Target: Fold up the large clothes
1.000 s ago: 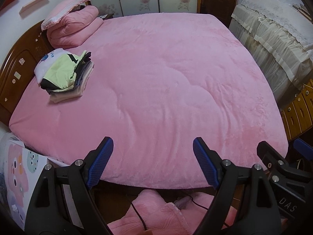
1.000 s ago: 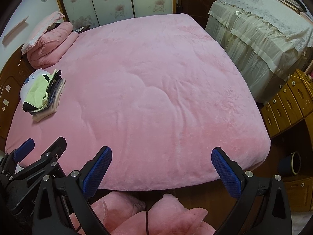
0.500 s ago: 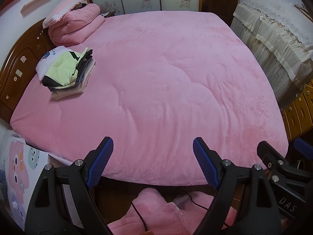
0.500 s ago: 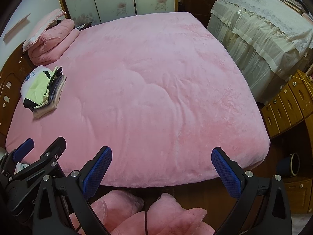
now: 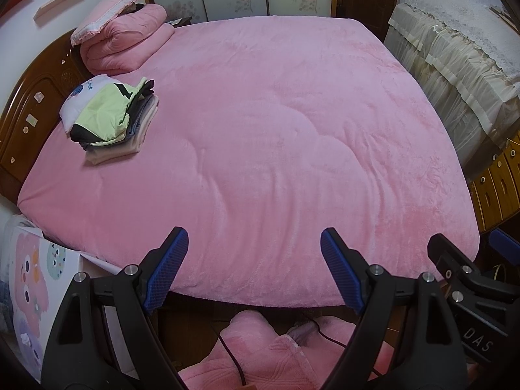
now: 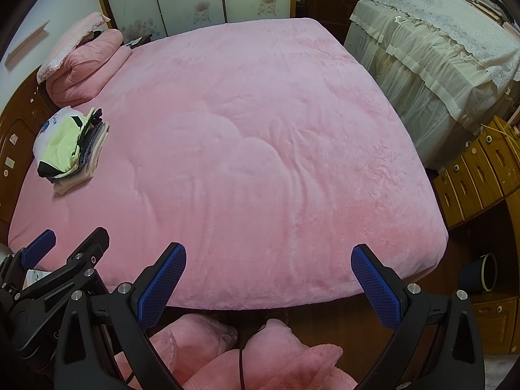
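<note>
Both the left gripper (image 5: 250,266) and the right gripper (image 6: 271,279) hang at the foot of the bed (image 5: 276,136) with fingers spread wide and nothing between them. The stack of folded clothes (image 5: 110,120) sits near the headboard (a loosely piled heap), so a careless pull at one garment could topple it. No containers show their contents.
</note>
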`<control>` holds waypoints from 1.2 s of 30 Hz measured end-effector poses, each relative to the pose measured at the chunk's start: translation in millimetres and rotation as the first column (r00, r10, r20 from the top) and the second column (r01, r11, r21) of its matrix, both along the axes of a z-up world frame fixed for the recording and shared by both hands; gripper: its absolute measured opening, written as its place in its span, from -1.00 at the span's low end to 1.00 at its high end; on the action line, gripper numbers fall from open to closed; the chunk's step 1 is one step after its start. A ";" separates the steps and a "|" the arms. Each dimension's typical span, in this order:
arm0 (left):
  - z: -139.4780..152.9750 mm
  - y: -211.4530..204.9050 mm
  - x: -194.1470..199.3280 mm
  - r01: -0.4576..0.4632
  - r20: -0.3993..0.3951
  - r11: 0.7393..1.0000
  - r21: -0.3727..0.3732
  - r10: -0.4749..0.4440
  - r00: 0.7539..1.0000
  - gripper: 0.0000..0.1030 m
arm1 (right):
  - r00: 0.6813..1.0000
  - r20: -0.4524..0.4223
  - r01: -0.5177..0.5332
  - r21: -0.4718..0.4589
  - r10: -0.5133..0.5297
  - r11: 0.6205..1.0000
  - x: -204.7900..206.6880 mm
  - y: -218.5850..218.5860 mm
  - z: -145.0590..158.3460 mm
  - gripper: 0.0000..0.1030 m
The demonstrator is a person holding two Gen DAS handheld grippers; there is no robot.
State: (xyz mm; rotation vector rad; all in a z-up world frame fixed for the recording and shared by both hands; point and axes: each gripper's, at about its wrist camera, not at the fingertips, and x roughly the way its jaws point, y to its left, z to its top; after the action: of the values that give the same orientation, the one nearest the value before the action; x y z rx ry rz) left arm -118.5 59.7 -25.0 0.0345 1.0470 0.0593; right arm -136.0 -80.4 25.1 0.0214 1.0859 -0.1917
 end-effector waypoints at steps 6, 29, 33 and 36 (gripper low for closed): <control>0.0 0.3 0.2 0.001 0.000 1.000 0.000 -0.001 1.000 0.59 | 1.000 0.000 0.000 -0.002 0.000 1.000 0.1 -1.1 0.2 0.99; -3.1 2.6 0.1 0.003 -0.005 1.000 -0.003 -0.003 1.000 0.59 | 1.000 -0.005 -0.004 -0.003 0.004 1.000 -0.2 -9.1 0.3 0.99; -4.0 4.2 1.0 0.004 -0.007 1.000 -0.002 -0.004 1.000 0.59 | 1.000 -0.005 -0.004 -0.003 0.004 1.000 -2.1 -11.4 -1.0 0.99; -4.1 4.9 1.2 0.006 -0.004 1.000 -0.001 -0.006 1.000 0.59 | 1.000 -0.005 -0.005 -0.004 0.005 1.000 -3.1 -11.9 -0.9 0.99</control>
State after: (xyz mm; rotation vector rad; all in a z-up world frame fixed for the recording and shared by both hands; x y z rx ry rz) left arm -117.3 64.6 -29.1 0.0365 1.0506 0.0531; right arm -139.0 -92.3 24.3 0.0147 1.0907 -0.1895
